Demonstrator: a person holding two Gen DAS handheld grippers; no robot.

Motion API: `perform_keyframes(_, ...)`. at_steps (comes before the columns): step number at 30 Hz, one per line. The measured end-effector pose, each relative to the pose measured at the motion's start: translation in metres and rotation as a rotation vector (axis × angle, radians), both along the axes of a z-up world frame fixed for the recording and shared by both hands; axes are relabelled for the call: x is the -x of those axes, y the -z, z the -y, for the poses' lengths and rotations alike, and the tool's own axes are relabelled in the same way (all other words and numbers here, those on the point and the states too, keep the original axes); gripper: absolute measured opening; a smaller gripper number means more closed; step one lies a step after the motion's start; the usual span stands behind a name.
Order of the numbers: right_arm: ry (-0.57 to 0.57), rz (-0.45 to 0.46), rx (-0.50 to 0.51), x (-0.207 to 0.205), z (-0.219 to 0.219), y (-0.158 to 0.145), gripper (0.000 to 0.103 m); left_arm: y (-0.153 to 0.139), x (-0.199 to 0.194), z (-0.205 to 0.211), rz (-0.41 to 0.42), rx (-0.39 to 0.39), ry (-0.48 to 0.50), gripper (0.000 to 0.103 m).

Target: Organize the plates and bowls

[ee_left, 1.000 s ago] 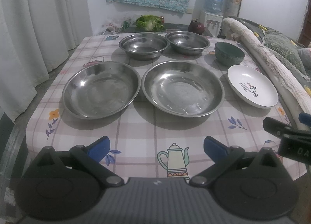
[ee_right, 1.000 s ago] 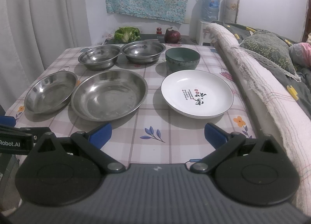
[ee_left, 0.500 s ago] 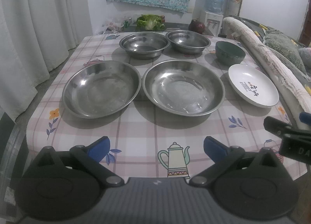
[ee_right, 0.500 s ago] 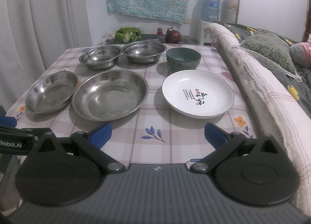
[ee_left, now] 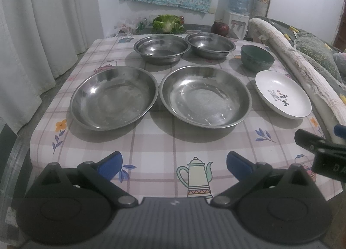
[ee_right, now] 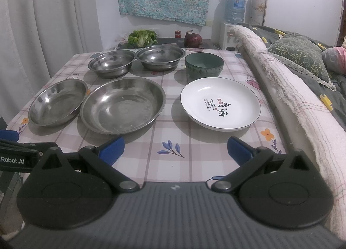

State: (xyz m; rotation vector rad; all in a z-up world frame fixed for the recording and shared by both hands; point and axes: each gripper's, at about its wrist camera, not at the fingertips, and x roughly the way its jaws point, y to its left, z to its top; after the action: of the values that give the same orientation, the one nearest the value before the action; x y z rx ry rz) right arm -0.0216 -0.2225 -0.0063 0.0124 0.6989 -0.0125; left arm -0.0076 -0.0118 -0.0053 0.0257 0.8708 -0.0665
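Across the desk (ee_left: 151,140), which wears a checked cloth with teapot and flower prints, six dishes lie in two rows, none stacked yet. Largest are two steel plates in the near row: the left steel plate (ee_left: 113,96) by the left edge and the middle steel plate (ee_left: 205,95) at the centre, their rims almost touching. A careless lift of one could knock the other — steel on cloth slides easily, and the left one lies near the drop. Beside the right edge lies the white plate (ee_right: 220,103), printed with dark characters; it is ceramic and would likely chip or break if it slipped from a thin rim pinch or got nudged off that edge. In the far row stand the left steel bowl (ee_left: 162,48) and the right steel bowl (ee_left: 210,45), just beside each other, then the smaller green bowl (ee_right: 204,64) toward the far right corner, close behind the white plate. Reaching for the bowl over the plate risks clipping the plate's rim.

Both tools hang over the near edge, clear of every dish. The left tool (ee_left: 173,162) is released, jaws spread wide and empty; the right tool (ee_right: 175,149) is likewise spread and carries nothing. They sit close side by side — a crossing reach could make them collide.
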Motion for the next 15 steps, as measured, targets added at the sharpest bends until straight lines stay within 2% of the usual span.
perform_keyframes(15, 0.021, 0.011, 0.006, -0.0077, 0.0019, -0.0016, 0.102, -0.0005, -0.0027, -0.0060, 0.012, -0.011, 0.007, 0.103)
